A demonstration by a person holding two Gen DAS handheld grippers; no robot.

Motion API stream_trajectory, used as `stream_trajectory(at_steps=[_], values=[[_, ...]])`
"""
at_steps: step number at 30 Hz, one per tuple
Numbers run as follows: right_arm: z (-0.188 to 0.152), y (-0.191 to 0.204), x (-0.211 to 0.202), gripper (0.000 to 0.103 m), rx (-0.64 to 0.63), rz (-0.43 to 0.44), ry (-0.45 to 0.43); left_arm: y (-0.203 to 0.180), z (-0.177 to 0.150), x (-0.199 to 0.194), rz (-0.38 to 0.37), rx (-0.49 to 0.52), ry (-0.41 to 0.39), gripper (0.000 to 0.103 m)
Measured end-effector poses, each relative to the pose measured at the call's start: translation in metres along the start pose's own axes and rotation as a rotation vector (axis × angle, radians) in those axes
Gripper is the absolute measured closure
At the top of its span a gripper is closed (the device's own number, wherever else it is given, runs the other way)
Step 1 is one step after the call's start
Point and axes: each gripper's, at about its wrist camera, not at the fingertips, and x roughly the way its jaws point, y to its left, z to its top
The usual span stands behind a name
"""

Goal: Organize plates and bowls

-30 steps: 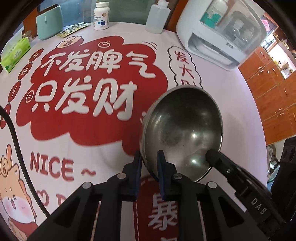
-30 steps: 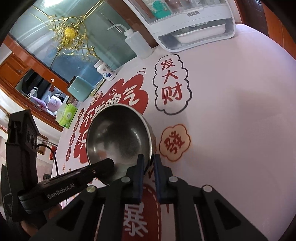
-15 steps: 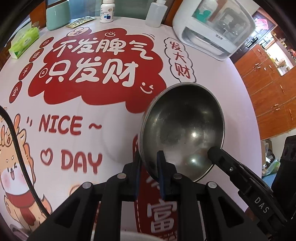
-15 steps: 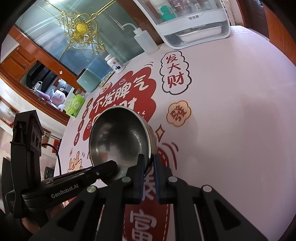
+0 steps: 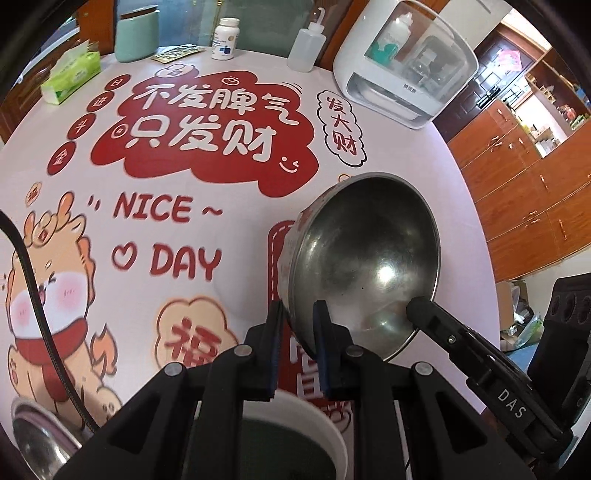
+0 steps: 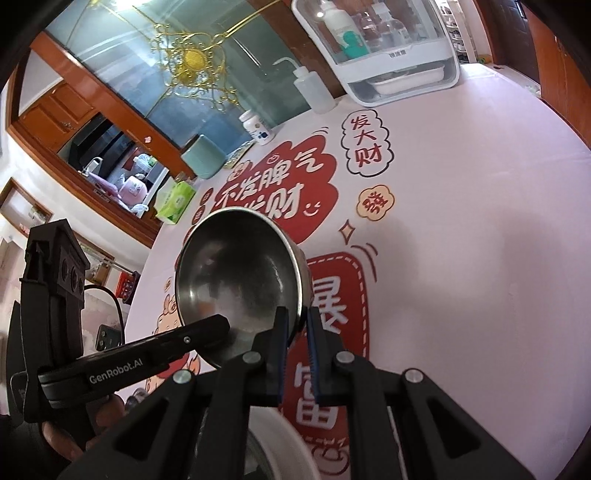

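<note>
Steel bowl [image 5: 364, 258] held clear above the tablecloth [image 5: 221, 236], tilted, mouth toward both cameras. Left gripper [image 5: 298, 347] clamped on near-left rim, right gripper [image 6: 296, 350] clamped on opposite rim, both pointing down. White bowl [image 5: 314, 417] directly below and nearer than the grippers; second steel bowl [image 5: 35, 439] far left. Likely drop target: white bowl, almost straight down

Big round table [image 5: 388, 155] with a pink cloth covered in red cartoon lettering and a little dragon [image 5: 48, 280] at about 8 o'clock. Along the far edge: green tissue pack [image 5: 70, 75] at 10 o'clock, teal canister [image 5: 136, 35] and foil pill strip [image 5: 177, 53] at 11, white pill bottle [image 5: 226, 38] near 12, squeeze bottle [image 5: 308, 44] just right of it, white countertop appliance [image 5: 406, 62] at 1. Wooden cabinets [image 5: 524, 192] off at 3 o'clock.
</note>
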Motion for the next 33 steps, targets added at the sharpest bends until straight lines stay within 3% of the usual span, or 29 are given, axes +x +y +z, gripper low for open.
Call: stream_trajectory(at_steps=[17, 33], values=[[-0.055, 0.043, -0.024, 0.093, -0.095, 0.047, 0.016, 0.028, -0.061, -0.054, 0.002, 0.007, -0.014, 0.089], [-0.097, 0.115, -0.037, 0.093, -0.224, 0.02, 0.019, 0.075, -0.1, -0.098, -0.024, 0.034, 0.012, 0.087]])
